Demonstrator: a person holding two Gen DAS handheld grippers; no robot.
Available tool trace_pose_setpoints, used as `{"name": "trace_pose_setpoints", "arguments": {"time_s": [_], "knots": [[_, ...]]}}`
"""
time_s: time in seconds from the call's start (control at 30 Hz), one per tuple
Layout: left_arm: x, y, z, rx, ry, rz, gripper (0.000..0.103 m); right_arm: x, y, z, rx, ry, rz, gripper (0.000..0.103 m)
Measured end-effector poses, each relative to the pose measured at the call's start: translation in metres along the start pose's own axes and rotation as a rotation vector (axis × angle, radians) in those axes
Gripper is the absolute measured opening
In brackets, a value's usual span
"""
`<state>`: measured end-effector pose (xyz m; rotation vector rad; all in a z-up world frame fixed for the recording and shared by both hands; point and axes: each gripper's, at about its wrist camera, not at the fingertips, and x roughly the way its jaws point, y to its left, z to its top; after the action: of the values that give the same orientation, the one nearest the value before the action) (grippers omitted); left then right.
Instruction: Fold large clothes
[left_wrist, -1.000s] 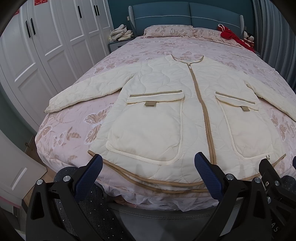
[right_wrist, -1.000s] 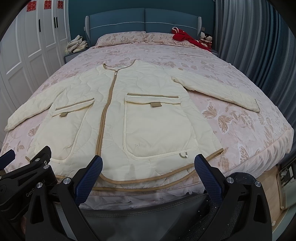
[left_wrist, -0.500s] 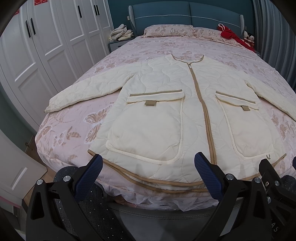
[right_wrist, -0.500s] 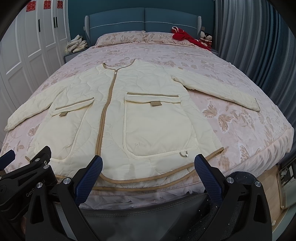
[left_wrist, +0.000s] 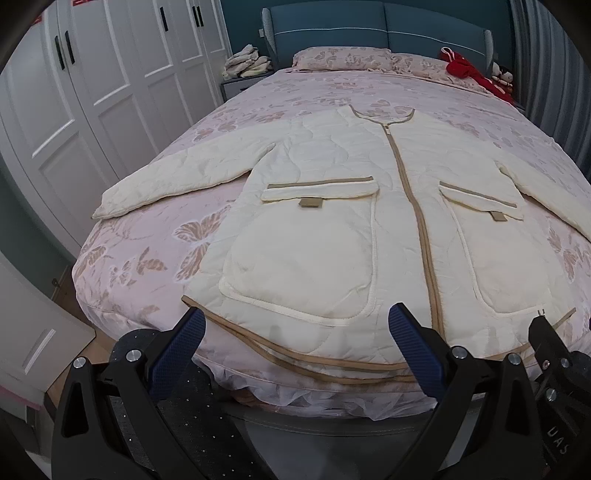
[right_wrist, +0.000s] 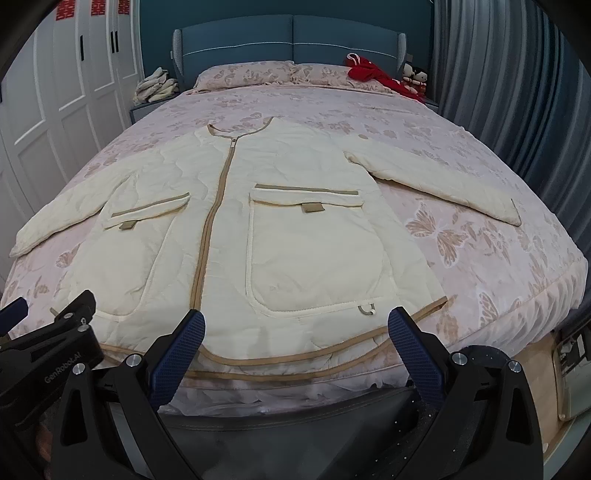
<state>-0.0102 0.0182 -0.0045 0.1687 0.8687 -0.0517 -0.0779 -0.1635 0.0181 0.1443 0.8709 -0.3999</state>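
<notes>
Jacket (left_wrist: 332, 229): quilted cream, flat | bed (left_wrist: 147, 258): floral | hand-held grippers (left_wrist: 295, 332) (right_wrist: 295, 332): both wide

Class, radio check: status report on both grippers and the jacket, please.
Left gripper open, right gripper open, both empty. Jacket flat on bed, zipped, sleeves spread. Nothing blocking.

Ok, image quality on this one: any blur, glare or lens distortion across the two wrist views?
Left wrist view: sharp, evenly lit, no glare; fisheye bows the white wardrobe doors and rounds the pink butterfly-print bed, dark vignette in the corners. Right wrist view: same distortion, the cream quilted jacket crisp, only soft shadows near its hem.
</notes>
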Motion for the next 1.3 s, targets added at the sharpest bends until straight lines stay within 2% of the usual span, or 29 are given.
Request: {"name": "trace_pose_setpoints", "arguments": {"time_s": [0.37,0.67,0.8,0.9,1.0,1.3], "knots": [[0.008,0.015,0.002,-0.022,0.028,0.019,0.097,0.006,-0.002,0.007,-0.015,0.021,0.015,0.098],[0.011,0.01,0.007,-0.019,0.04,0.026,0.097,0.016,-0.005,0.012,-0.016,0.039,0.039,0.098],[0.012,0.007,0.01,-0.02,0.045,0.017,0.097,0.028,-0.019,0.02,0.012,0.054,0.067,0.098],[0.015,0.006,0.015,-0.025,0.055,-0.001,0.097,0.043,-0.054,0.031,0.094,0.065,0.069,0.098],[0.018,0.005,0.022,-0.033,0.057,-0.008,0.098,0.059,-0.108,0.049,0.197,0.061,0.034,0.098],[0.042,-0.002,0.049,-0.051,0.089,-0.005,0.098,0.119,-0.309,0.101,0.559,-0.011,-0.118,0.098]]}}
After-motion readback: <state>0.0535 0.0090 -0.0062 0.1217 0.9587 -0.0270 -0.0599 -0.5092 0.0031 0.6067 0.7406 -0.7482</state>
